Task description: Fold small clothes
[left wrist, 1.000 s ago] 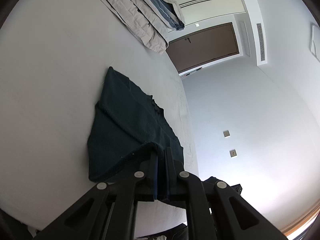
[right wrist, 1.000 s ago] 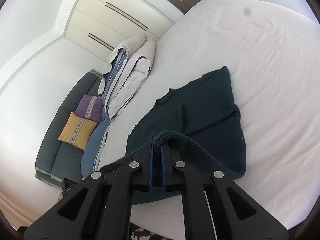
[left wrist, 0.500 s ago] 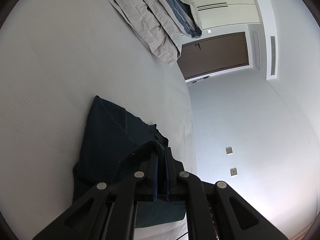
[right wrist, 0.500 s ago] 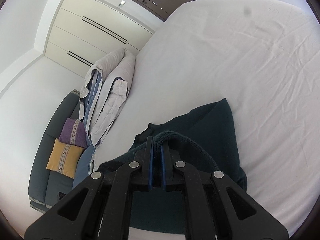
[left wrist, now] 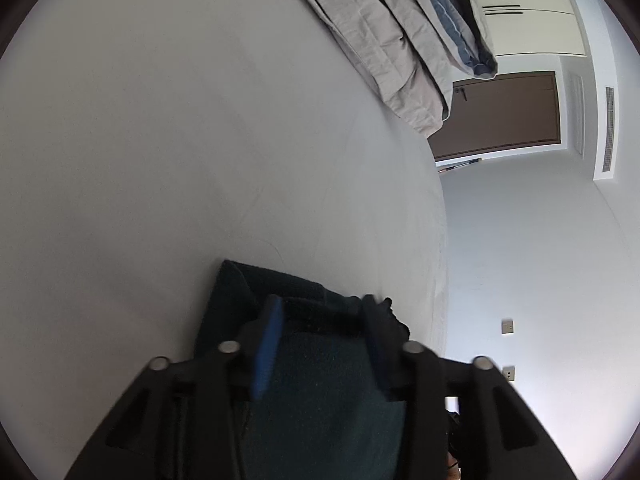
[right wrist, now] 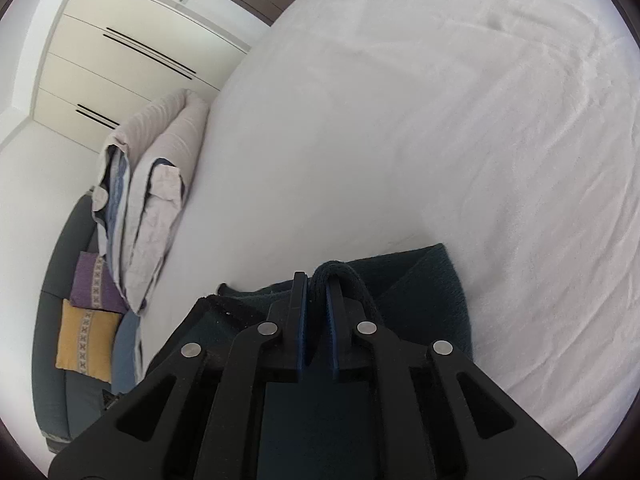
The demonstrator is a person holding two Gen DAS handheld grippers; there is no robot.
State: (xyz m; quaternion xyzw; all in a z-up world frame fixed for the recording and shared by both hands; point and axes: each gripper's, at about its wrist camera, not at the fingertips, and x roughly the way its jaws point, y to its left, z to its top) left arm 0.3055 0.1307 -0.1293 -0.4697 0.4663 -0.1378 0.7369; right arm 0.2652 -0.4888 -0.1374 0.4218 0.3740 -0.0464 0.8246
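A dark green knitted garment (left wrist: 320,380) lies doubled over on the white bed (left wrist: 180,140) near its front edge. My left gripper (left wrist: 322,308) is open just above it, fingers spread wide, with the folded edge of the garment lying between them. In the right wrist view the same garment (right wrist: 424,292) lies under the gripper. My right gripper (right wrist: 318,284) is shut on a fold of the garment's edge, which loops over the right finger.
A folded beige and blue duvet (left wrist: 400,32) lies at the far side of the bed, also in the right wrist view (right wrist: 156,200). A grey sofa with purple and yellow cushions (right wrist: 84,320) stands beyond the bed. A brown door (left wrist: 508,116) and wardrobes are behind.
Both grippers carried the garment's near edge forward over the rest, folding it in half. The left gripper then opened and let go; the right one stays shut on the fold.
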